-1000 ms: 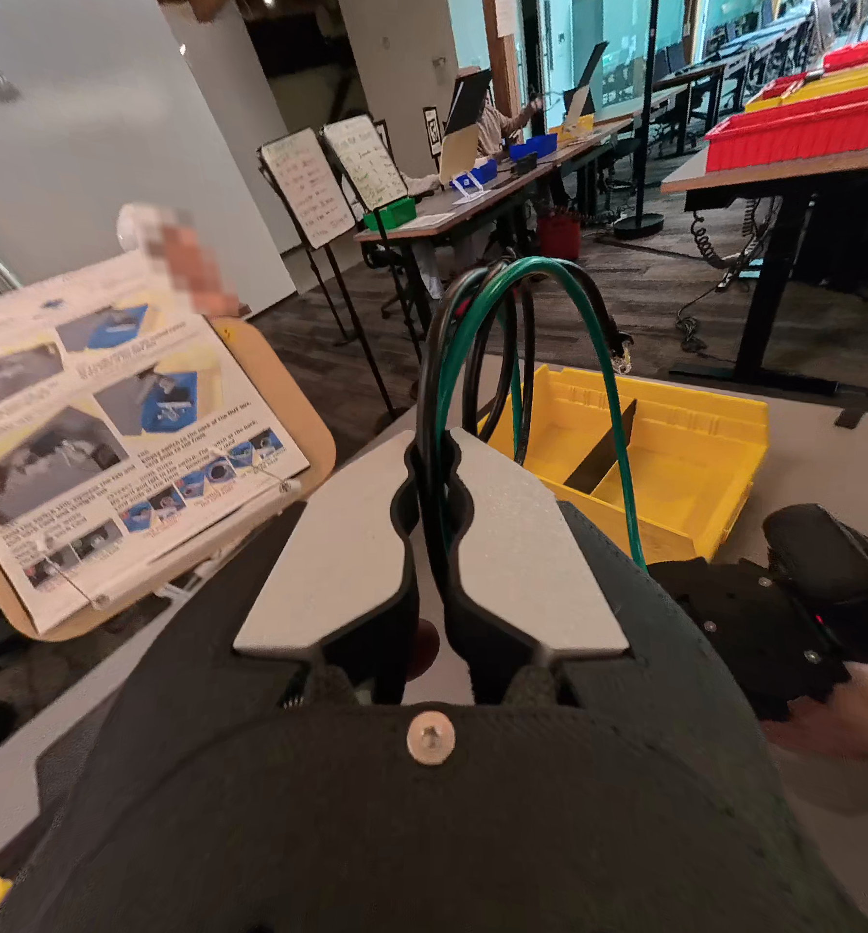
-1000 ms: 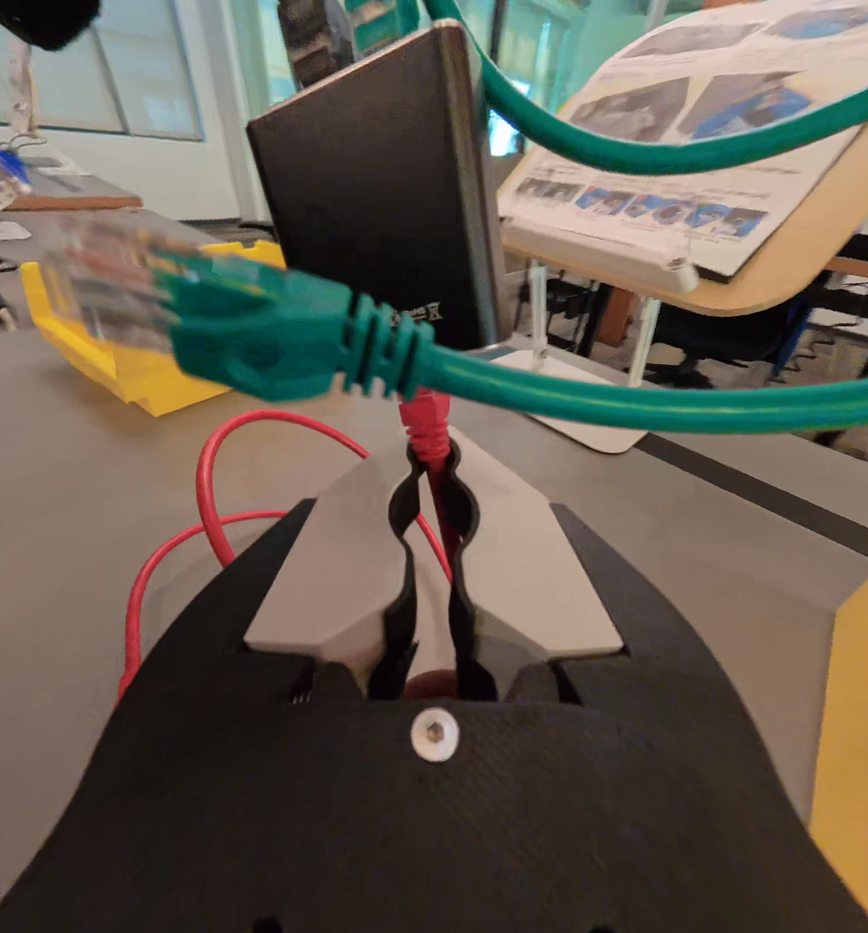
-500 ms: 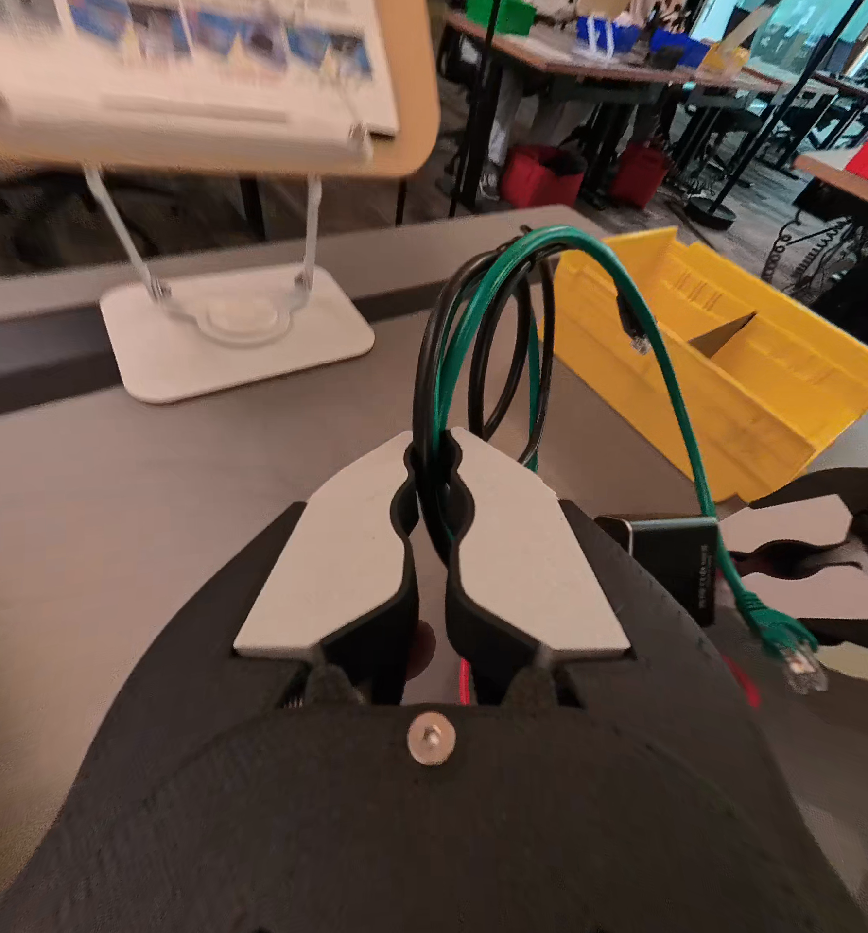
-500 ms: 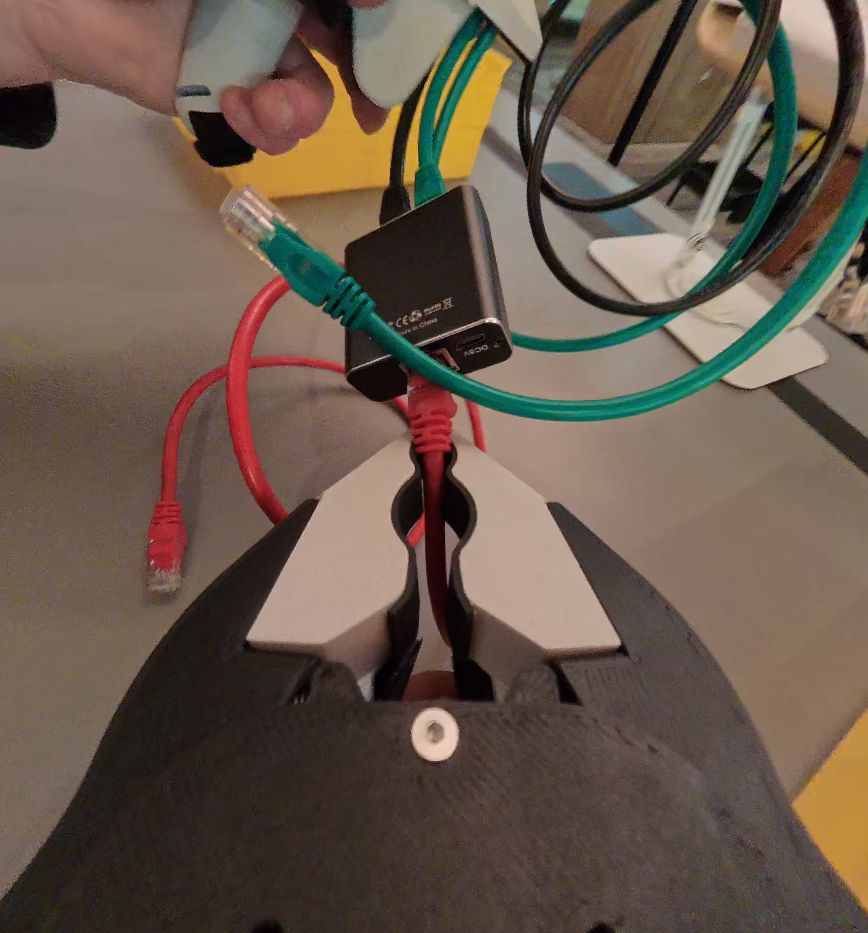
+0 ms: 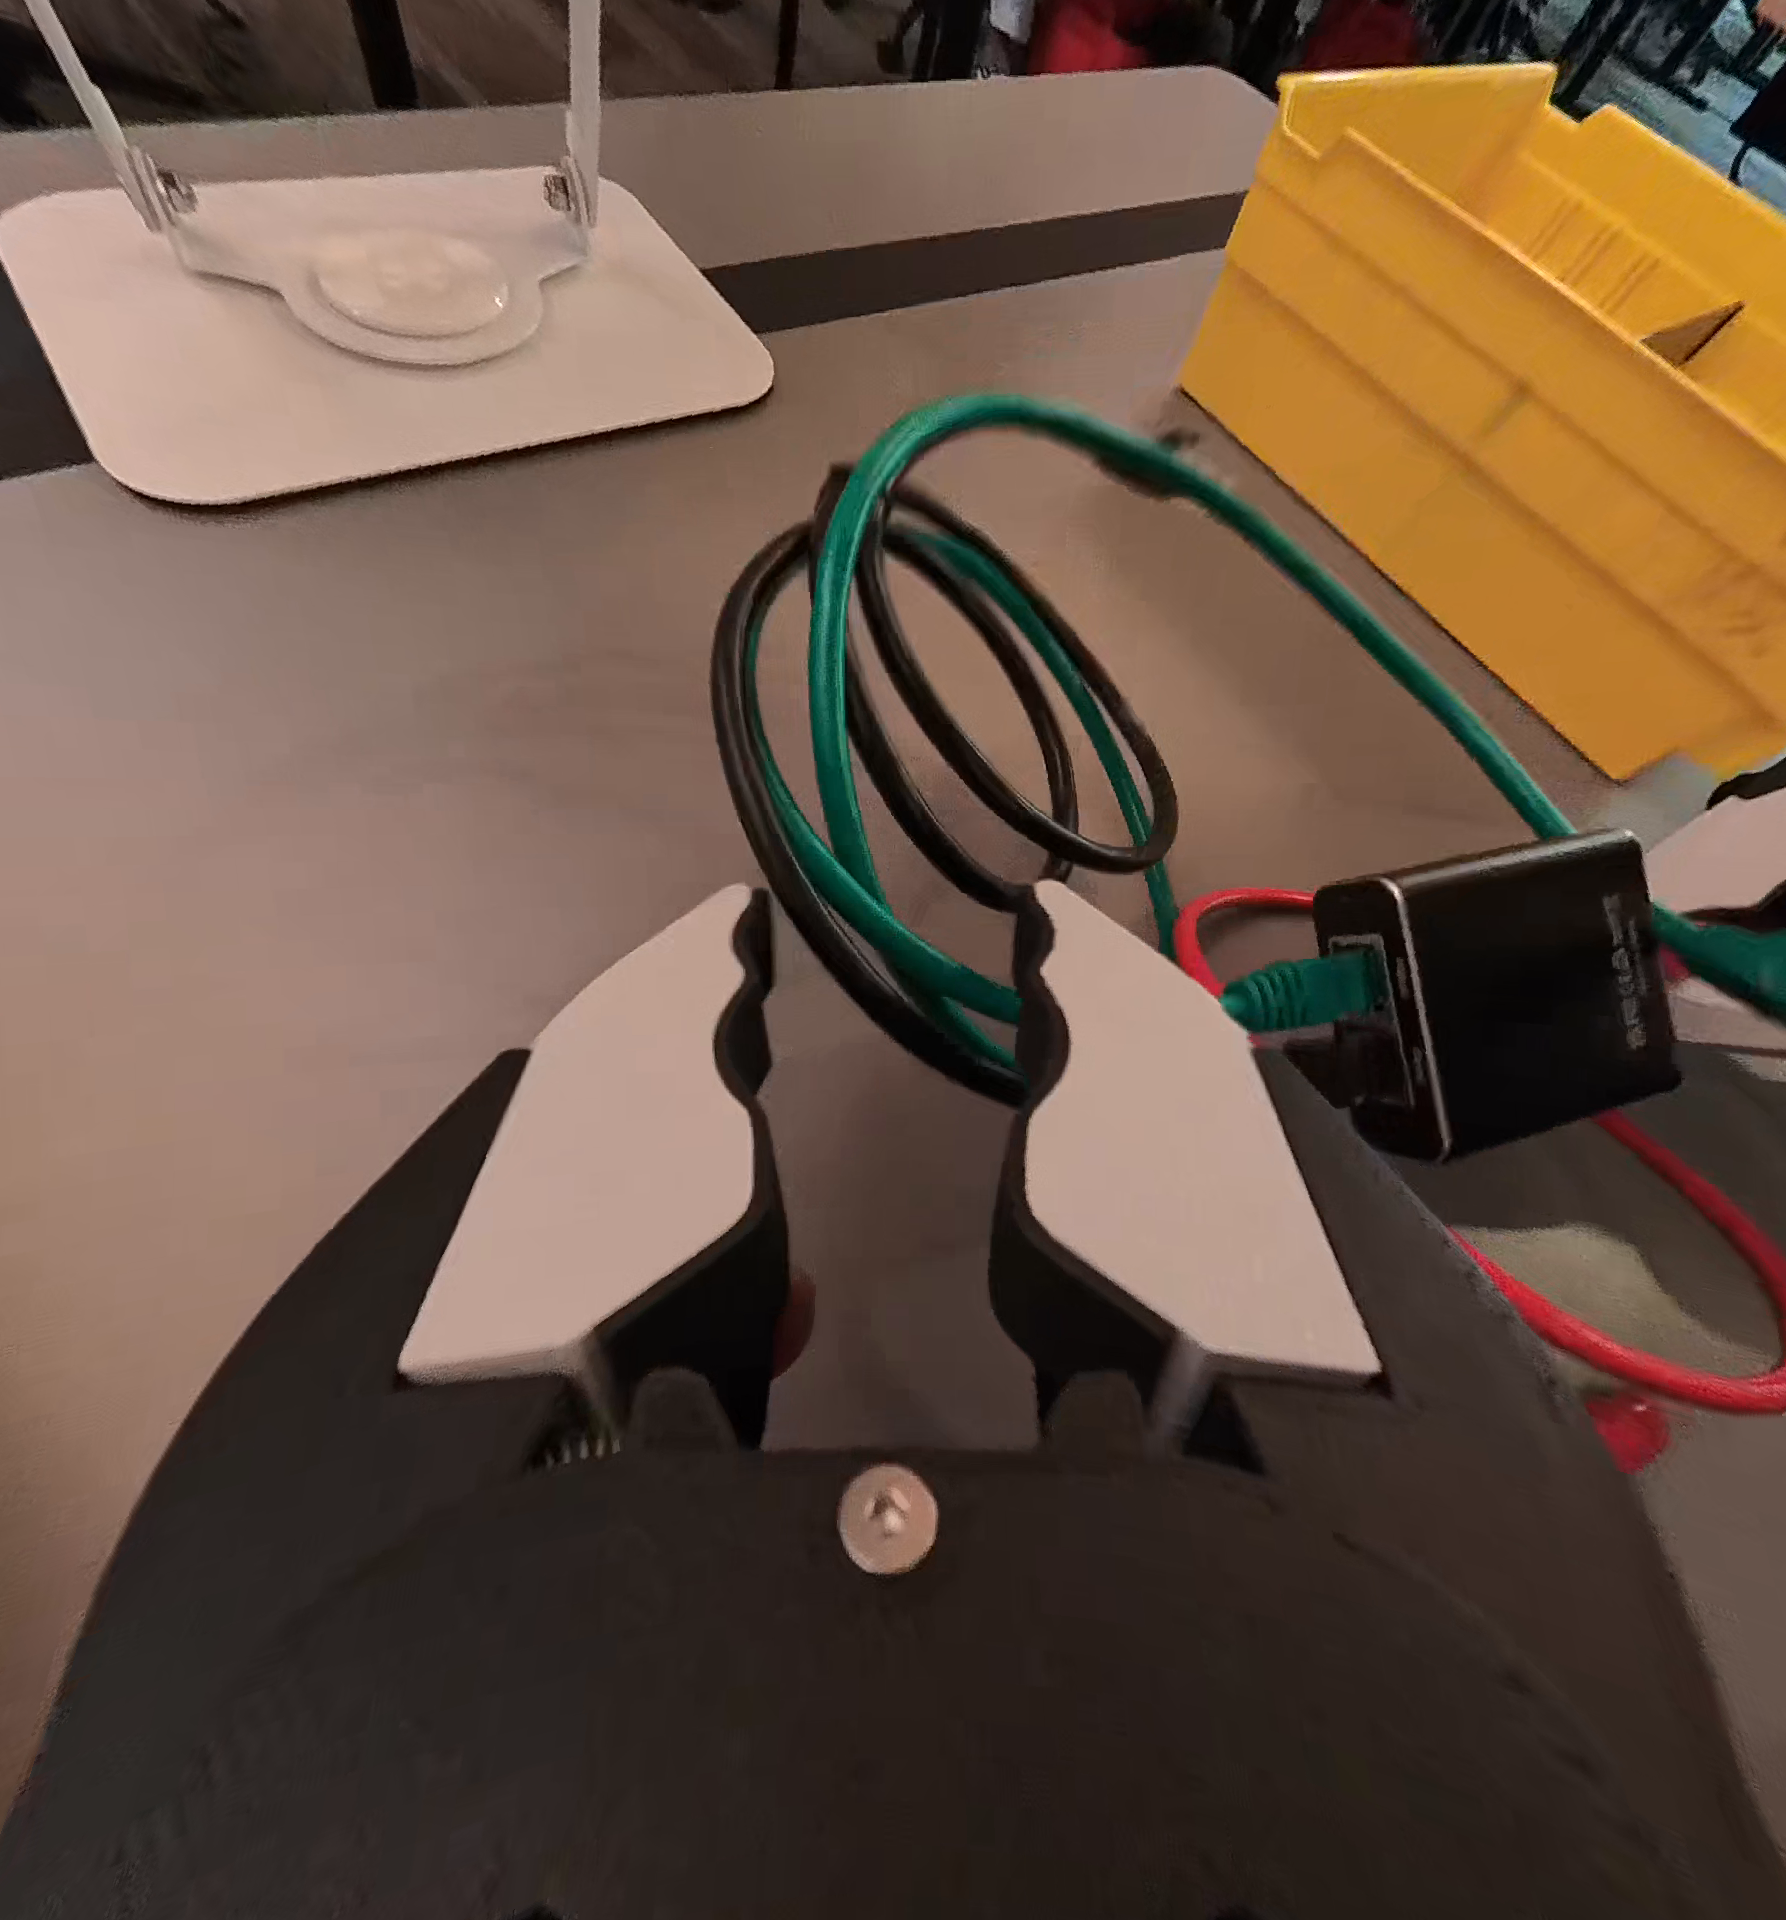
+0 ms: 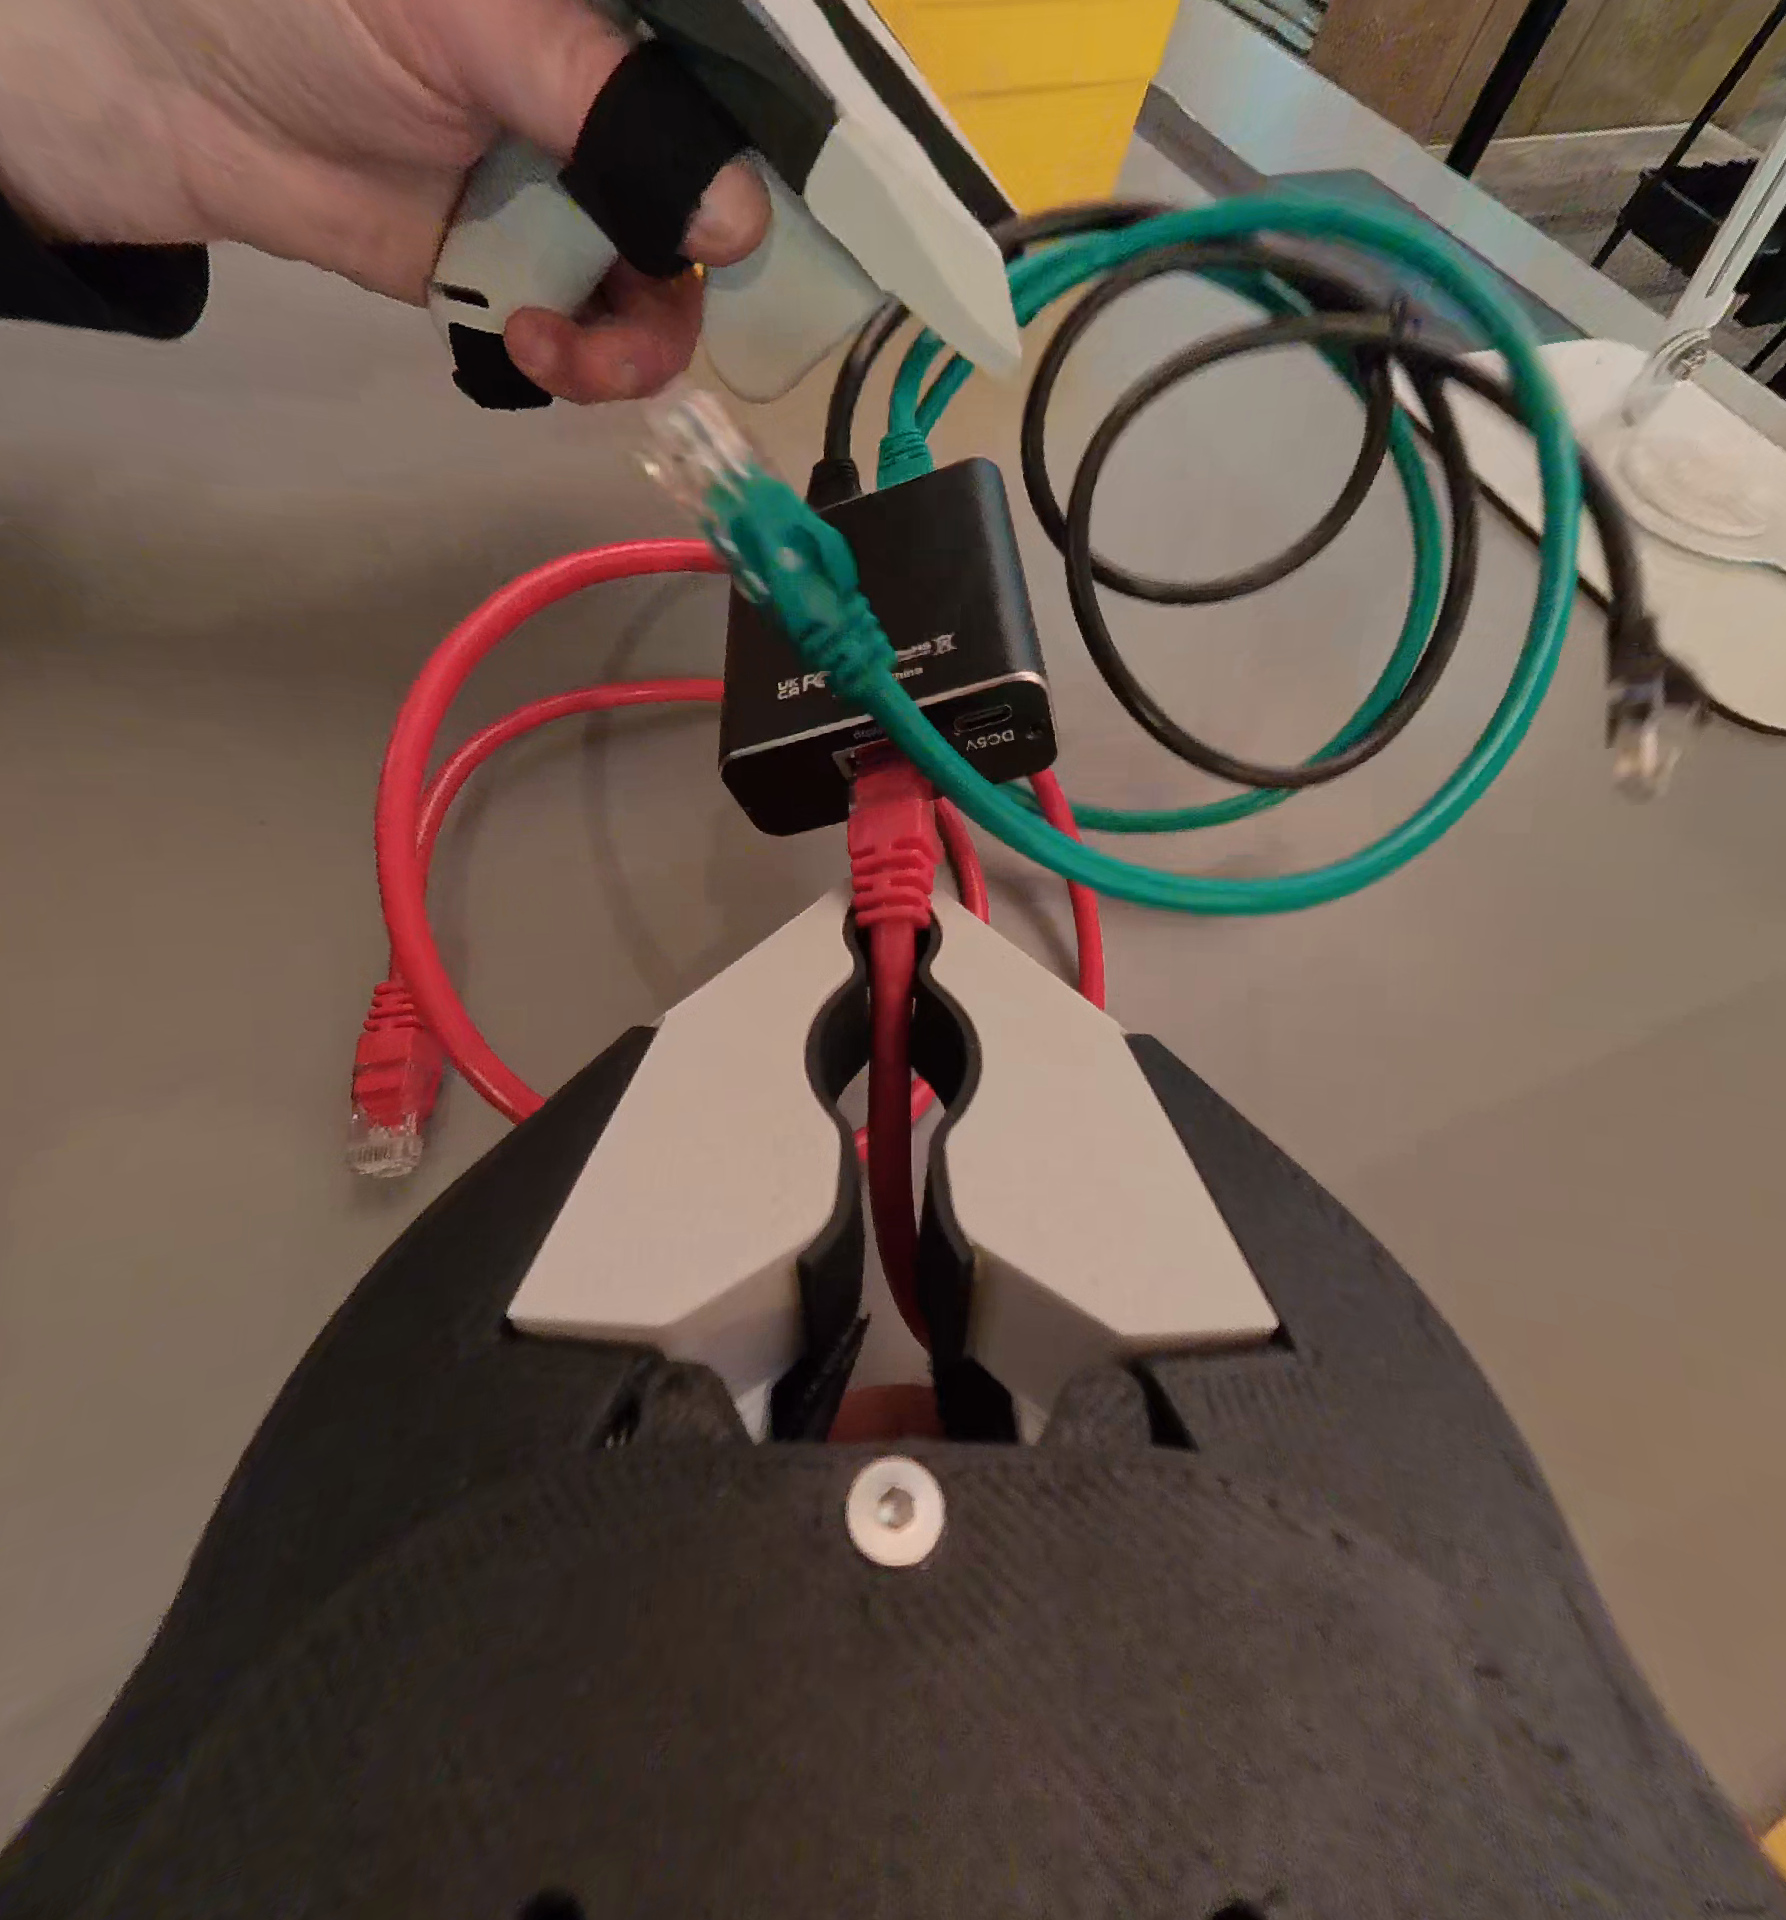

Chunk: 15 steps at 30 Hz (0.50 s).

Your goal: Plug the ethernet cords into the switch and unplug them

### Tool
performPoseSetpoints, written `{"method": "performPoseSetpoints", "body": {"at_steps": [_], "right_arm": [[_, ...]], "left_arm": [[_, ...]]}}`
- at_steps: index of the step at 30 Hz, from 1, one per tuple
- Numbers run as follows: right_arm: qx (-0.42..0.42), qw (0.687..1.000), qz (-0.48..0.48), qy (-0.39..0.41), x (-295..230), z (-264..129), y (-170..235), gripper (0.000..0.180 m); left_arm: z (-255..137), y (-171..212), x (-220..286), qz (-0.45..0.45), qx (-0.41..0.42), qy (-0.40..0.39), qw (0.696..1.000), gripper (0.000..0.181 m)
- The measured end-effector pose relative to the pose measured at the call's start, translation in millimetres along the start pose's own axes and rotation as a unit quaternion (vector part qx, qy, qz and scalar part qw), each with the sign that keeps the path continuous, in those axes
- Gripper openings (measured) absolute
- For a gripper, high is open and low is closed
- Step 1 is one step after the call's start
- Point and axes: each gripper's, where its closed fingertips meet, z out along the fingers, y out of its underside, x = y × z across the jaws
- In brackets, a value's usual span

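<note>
A small black switch (image 6: 884, 639) hangs just above the grey table, with a red cord (image 6: 890, 831) plugged into its near side and a green cord (image 6: 904, 447) and a black cord (image 6: 837, 468) plugged into its far side. My right gripper (image 6: 891, 920) is shut on the red cord just behind its plug. A loose green plug (image 6: 764, 520) lies across the switch. My left gripper (image 5: 889, 914) is open, with the looped green cord (image 5: 837, 727) and black cord (image 5: 754, 769) loose between its fingers. The switch (image 5: 1502, 997) shows to its right.
A yellow bin (image 5: 1554, 384) stands at the far right of the table. A white stand base (image 5: 380, 343) sits at the far left. The red cord's free plug (image 6: 390, 1081) lies on the table. A hand (image 6: 297, 156) holds the left gripper above the switch.
My left gripper has opened and let go of the green and black cords. It tilted down toward the table. My right gripper still holds the red cord, with the switch lower.
</note>
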Motion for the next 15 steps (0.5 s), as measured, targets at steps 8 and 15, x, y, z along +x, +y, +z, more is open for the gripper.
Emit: {"method": "performPoseSetpoints", "body": {"at_steps": [8,15], "right_arm": [[0.017,0.999,0.031,-0.014,1,-2,-4,0.0],[0.037,0.996,0.076,-0.032,2,-5,-10,0.0]], "left_arm": [[-36,-36,36,0.237,0.1,-0.075,0.963,0.077],[-20,-24,113,0.528,0.078,-0.084,0.841,0.084]]}}
